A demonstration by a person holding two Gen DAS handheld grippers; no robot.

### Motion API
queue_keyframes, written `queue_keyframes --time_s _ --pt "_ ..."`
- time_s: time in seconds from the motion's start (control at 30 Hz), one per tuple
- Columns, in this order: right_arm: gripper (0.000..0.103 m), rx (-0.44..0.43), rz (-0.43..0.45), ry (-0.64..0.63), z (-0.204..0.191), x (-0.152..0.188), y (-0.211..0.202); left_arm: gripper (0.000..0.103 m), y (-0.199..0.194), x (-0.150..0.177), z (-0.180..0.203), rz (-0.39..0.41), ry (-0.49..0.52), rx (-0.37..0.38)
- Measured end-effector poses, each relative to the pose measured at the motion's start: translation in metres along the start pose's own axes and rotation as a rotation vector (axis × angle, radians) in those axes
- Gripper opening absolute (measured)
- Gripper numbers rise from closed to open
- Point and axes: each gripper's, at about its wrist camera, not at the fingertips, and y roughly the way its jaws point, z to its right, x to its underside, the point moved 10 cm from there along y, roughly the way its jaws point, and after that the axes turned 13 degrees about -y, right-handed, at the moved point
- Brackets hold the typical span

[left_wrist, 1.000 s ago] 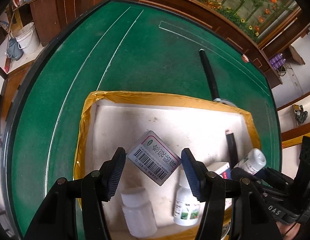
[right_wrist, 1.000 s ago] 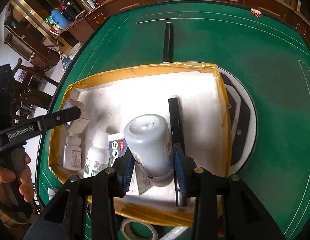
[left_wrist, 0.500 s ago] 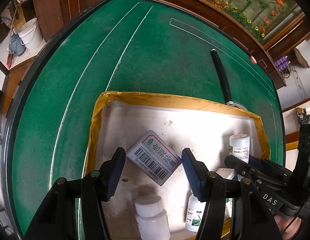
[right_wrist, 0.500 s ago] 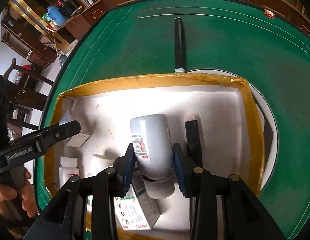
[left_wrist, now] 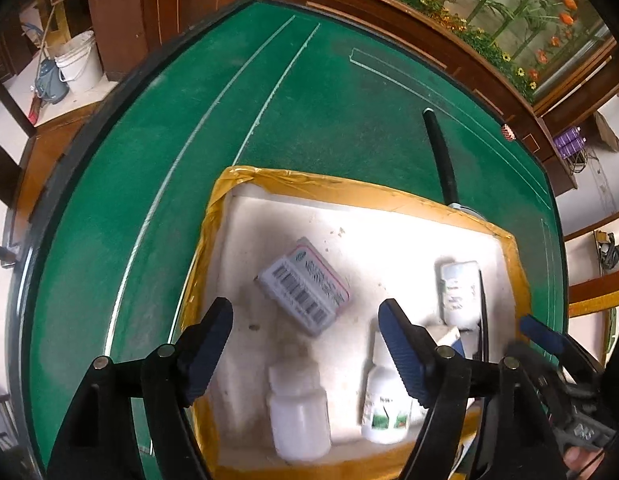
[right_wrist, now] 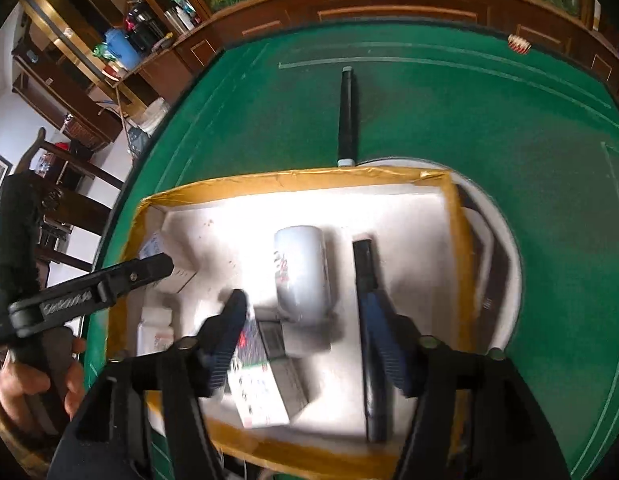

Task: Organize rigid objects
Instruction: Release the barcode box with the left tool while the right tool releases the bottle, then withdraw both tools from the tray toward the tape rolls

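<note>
A white foam box with a yellow taped rim [left_wrist: 349,186] [right_wrist: 293,178] sits on the green table. In it a grey barcoded box [left_wrist: 303,286] lies flat, free of my open left gripper [left_wrist: 305,340] above it. A white bottle [right_wrist: 301,274] [left_wrist: 459,294] lies on its side, just ahead of my open right gripper [right_wrist: 305,332]. A black pen [right_wrist: 367,320] lies along the right side. Two upright white bottles [left_wrist: 299,412] [left_wrist: 385,404] and a printed carton [right_wrist: 261,384] stand near the front wall.
A black-handled tool [left_wrist: 441,160] [right_wrist: 347,112] lies on the green felt beyond the box, over a round white-rimmed plate [right_wrist: 505,264] at the box's right. The table edge curves at left, with wooden cabinets beyond.
My right gripper has opened and let go of the white bottle, which now lies on its side in the box. My left gripper has opened and the barcoded box now lies flat.
</note>
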Motion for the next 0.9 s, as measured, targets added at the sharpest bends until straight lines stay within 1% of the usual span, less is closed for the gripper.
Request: queue_keyframes --time_s 0.03,0.1,0.2,0.3,0.33,0.47,0.6,0.77,0.9 --pt "0.085 0.003 0.008 -0.014 0.002 0.006 -0.009 0.08 -0.005 0.003 0.001 0.009 -0.001 0.0" --pt "0.089 0.014 0.018 -0.034 0.007 0.021 -0.025 0.083 -0.018 0.011 -0.001 0.03 -0.003 0.004" --pt "0.092 0.01 0.02 -0.03 0.02 0.054 -0.051 0.091 -0.041 0.033 -0.004 0.068 0.021 0.007" --pt "0.097 -0.001 0.027 0.016 0.035 0.085 -0.071 0.093 -0.053 0.057 -0.012 0.087 0.06 -0.024" --pt "0.098 -0.009 0.026 0.036 0.04 0.096 -0.076 0.093 -0.055 0.066 -0.015 0.084 0.061 -0.033" --pt "0.098 -0.024 0.019 0.11 0.055 0.133 -0.087 0.093 -0.056 0.108 -0.019 0.048 0.041 -0.026" --pt "0.098 -0.04 0.005 0.161 0.066 0.158 -0.089 0.093 -0.048 0.159 -0.003 0.0 0.07 -0.028" --pt "0.098 -0.034 -0.028 0.147 0.074 0.175 -0.089 0.093 -0.036 0.214 0.033 -0.049 0.167 -0.018" --pt "0.098 -0.046 -0.051 0.14 0.077 0.186 -0.088 0.093 -0.028 0.258 0.066 -0.07 0.272 -0.014"
